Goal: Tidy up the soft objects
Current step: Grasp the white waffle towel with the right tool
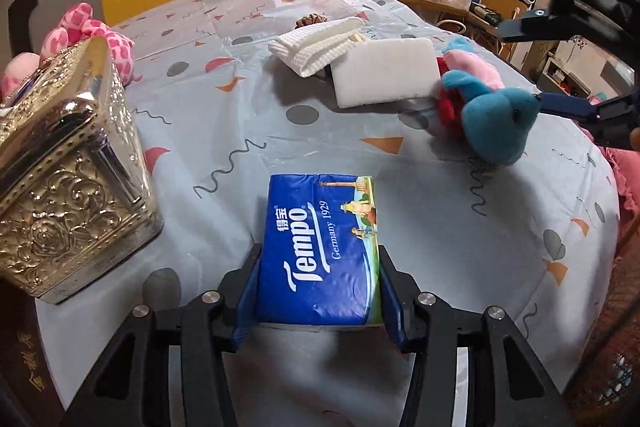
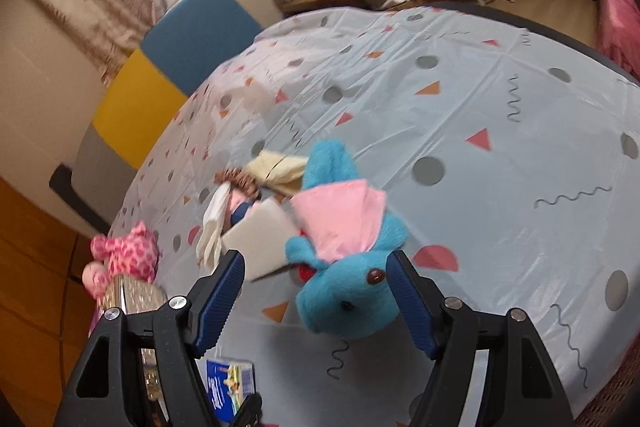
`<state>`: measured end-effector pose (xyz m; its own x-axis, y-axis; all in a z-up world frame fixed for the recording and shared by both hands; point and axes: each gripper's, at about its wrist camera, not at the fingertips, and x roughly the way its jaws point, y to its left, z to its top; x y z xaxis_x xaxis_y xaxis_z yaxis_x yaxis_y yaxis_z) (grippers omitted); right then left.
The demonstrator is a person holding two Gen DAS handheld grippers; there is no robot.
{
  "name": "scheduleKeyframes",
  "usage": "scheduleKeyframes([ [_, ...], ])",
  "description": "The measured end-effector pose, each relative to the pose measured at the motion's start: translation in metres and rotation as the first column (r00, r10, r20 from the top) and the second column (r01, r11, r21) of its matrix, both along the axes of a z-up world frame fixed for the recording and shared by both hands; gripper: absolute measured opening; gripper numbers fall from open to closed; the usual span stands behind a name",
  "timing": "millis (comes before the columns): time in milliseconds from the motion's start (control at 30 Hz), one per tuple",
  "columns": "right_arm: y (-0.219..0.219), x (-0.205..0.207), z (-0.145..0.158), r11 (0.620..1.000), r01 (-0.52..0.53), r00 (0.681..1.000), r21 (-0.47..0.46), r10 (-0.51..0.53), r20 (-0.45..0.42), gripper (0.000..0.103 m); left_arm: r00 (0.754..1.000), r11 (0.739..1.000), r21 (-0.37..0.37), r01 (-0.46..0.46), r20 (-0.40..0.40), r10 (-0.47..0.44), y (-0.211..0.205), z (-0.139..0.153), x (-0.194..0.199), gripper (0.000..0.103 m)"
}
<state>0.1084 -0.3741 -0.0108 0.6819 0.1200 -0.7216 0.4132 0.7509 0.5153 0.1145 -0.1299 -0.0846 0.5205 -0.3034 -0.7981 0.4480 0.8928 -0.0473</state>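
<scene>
My left gripper [image 1: 320,291] clamps the tissue pack [image 1: 320,251], long axis pointing away, silver box [image 1: 76,187] to its left; my right gripper [image 2: 316,303] gapes around the blue plush [image 2: 344,267], unclamped

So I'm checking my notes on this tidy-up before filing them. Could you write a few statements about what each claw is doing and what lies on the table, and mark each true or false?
1. The left claw grips the blue tissue pack. True.
2. The right claw is clamped shut on the white sponge. False: it stands open, the blue plush bird between its pads.
3. The metal box stands left of the tissue pack. True.
4. The pink spotted plush lies on the sponge. False: it lies behind the metal box.
</scene>
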Motion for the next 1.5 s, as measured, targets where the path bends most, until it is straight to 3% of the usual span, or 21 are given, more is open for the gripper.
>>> scheduleKeyframes([
  [133,0.024,0.017,0.003,0.990,-0.130,0.991,-0.053,0.128,-0.028,0.075,0.999,1.000,0.005,0.014,0.030,-0.015,0.000,0.000,-0.004,0.052],
  [233,0.048,0.039,0.012,0.956,-0.257,0.966,-0.141,0.250,-0.064,0.075,1.000,1.000,-0.016,0.003,0.025,-0.002,0.007,0.001,-0.010,0.052],
  [333,0.074,0.065,0.028,0.894,-0.361,0.932,-0.265,0.350,-0.093,0.075,1.000,1.000,-0.022,0.000,0.030,0.001,0.011,0.001,-0.012,0.052],
  [433,0.106,0.101,0.037,0.799,-0.470,0.881,-0.376,0.449,-0.147,0.075,1.000,0.999,-0.043,-0.009,0.017,0.010,0.018,0.003,-0.015,0.052],
  [600,0.150,0.160,0.010,0.642,-0.584,0.811,-0.496,0.486,-0.326,0.076,1.000,0.998,-0.056,-0.005,0.012,0.006,0.025,0.004,-0.020,0.052],
  [667,0.163,0.181,-0.005,0.600,-0.614,0.789,-0.513,0.476,-0.388,0.076,1.000,0.998,-0.058,-0.002,0.013,0.002,0.027,0.004,-0.021,0.052],
  [800,0.173,0.200,-0.035,0.553,-0.654,0.755,-0.517,0.440,-0.486,0.074,1.000,0.998,-0.056,0.005,0.017,-0.005,0.029,0.004,-0.024,0.052],
  [867,0.173,0.201,-0.045,0.525,-0.664,0.745,-0.533,0.408,-0.527,0.029,1.000,0.998,-0.056,0.009,0.022,-0.008,0.031,0.003,-0.025,0.052],
  [900,0.172,0.199,-0.041,0.522,-0.647,0.761,-0.556,0.401,-0.510,0.025,1.000,0.998,-0.055,0.011,0.027,-0.009,0.031,0.003,-0.026,0.052],
  [933,0.165,0.196,-0.035,0.562,-0.634,0.772,-0.531,0.423,-0.474,0.015,1.000,0.998,-0.055,0.011,0.029,-0.009,0.032,0.003,-0.028,0.052],
  [1000,0.150,0.186,-0.015,0.656,-0.588,0.809,-0.474,0.455,-0.373,0.013,1.000,0.998,-0.056,0.010,0.029,-0.008,0.033,0.002,-0.026,0.052],
  [1067,0.140,0.170,-0.001,0.692,-0.556,0.831,-0.460,0.463,-0.308,0.012,1.000,0.998,-0.055,0.013,0.029,-0.012,0.035,0.001,-0.031,0.052],
  [1200,0.118,0.130,0.008,0.779,-0.548,0.836,-0.304,0.511,-0.198,0.013,0.999,0.999,-0.043,0.026,0.030,-0.024,0.033,0.002,-0.034,0.052],
  [1333,0.102,0.104,-0.005,0.825,-0.559,0.828,-0.080,0.551,-0.105,0.014,0.999,0.999,-0.029,0.031,0.027,-0.030,0.029,0.003,-0.035,0.052],
  [1433,0.085,0.097,-0.030,0.858,-0.508,0.855,0.078,0.513,-0.076,0.016,0.999,1.000,-0.015,0.026,0.029,-0.026,0.029,0.004,-0.041,0.052],
  [1467,0.079,0.097,-0.041,0.860,-0.492,0.861,0.137,0.504,-0.070,0.010,0.999,1.000,-0.013,0.026,0.029,-0.026,0.028,0.005,-0.042,0.052],
  [1500,0.077,0.096,-0.041,0.864,-0.485,0.866,0.139,0.496,-0.063,0.010,0.999,1.000,-0.011,0.025,0.029,-0.025,0.028,0.005,-0.042,0.052],
])
